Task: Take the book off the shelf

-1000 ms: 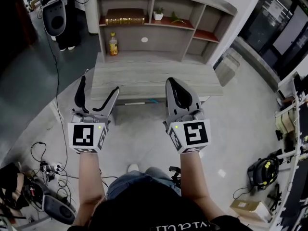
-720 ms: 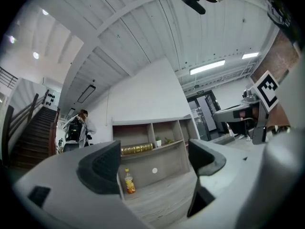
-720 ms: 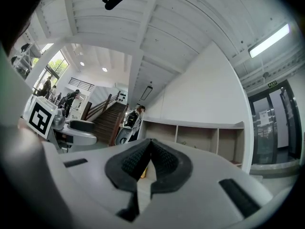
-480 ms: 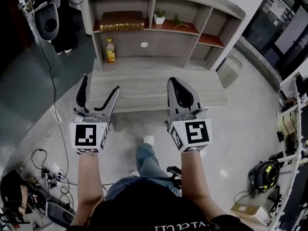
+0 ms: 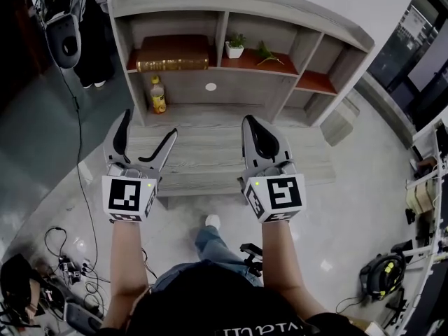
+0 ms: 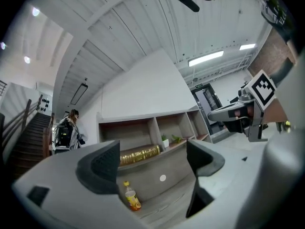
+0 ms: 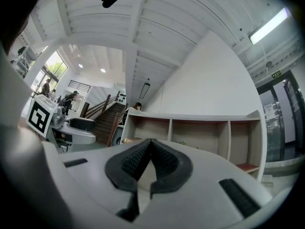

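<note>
The book [image 5: 173,64], brown with gilt page edges, lies flat in the upper left compartment of the grey shelf unit [image 5: 218,22]. In the left gripper view the book [image 6: 139,154] shows far off between the jaws. My left gripper [image 5: 147,124] is held in the air over the low table's left part, well short of the shelf. It [image 6: 152,162] is open with nothing between its fingers. My right gripper [image 5: 252,122] hangs over the table's middle, its pads [image 7: 162,159] pressed together on nothing.
A yellow bottle [image 5: 158,95] stands on the lower ledge below the book. A small potted plant [image 5: 234,47] and a green sprig [image 5: 266,52] sit in the middle compartment. A low grey table [image 5: 210,161] lies between me and the shelf. Cables [image 5: 59,247] litter the floor at left.
The person has stepped forward, so the shelf and table sit nearer and lower in the head view. Both grippers keep their pose, carried toward the shelf.
</note>
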{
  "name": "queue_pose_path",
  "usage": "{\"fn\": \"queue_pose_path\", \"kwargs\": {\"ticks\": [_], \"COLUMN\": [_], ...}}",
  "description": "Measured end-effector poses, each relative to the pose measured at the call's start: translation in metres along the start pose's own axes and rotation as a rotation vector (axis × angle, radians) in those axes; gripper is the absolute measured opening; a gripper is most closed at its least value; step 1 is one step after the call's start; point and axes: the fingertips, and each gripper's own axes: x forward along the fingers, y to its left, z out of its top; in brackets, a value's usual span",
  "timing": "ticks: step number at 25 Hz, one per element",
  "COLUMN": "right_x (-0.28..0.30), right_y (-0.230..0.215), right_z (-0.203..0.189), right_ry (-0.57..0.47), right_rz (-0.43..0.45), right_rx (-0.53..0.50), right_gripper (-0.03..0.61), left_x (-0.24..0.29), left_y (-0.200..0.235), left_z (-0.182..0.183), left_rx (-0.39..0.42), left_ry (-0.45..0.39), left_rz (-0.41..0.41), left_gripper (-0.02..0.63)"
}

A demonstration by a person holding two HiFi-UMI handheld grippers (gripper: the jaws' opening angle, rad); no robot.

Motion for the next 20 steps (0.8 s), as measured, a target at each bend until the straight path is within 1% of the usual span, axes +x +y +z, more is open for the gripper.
{"fn": "queue_pose_path", "kwargs": {"ticks": [2, 5, 12, 14, 16, 20], "right_x": [0.019, 0.049, 0.117, 0.134, 0.147, 0.167], "right_y": [-0.013, -0.034, -0.077, -0.087, -0.095, -0.105], "right_z": [-0.004, -0.012, -0.036, -0.039, -0.044, -0.055], "right_ry": [-0.003, -0.003, 0.008, 0.006, 0.005, 0.008], "right_rz": [0.007, 0.019, 0.059, 0.077, 0.09, 0.119], "right_rx": [0.003, 0.012, 0.03, 0.026, 0.03, 0.057], "right_gripper": [0.015, 0.014, 0.015, 0.014, 0.014, 0.015], "left_x": [0.024, 0.061, 0.135, 0.154, 0.171, 0.194], "left_y": [0.005, 0.017, 0.039, 0.043, 0.044, 0.043], "left_z": [-0.004, -0.009, -0.04, -0.045, -0.051, -0.066], "left_rx": [0.009, -0.014, -0.011, 0.035, 0.118, 0.284], "left_ry": [0.01, 0.01, 0.065, 0.086, 0.119, 0.207], "left_rz": [0.0, 0.003, 0.043, 0.055, 0.052, 0.017], "left_gripper": [0.425, 0.425, 0.425, 0.425, 0.425, 0.425]}}
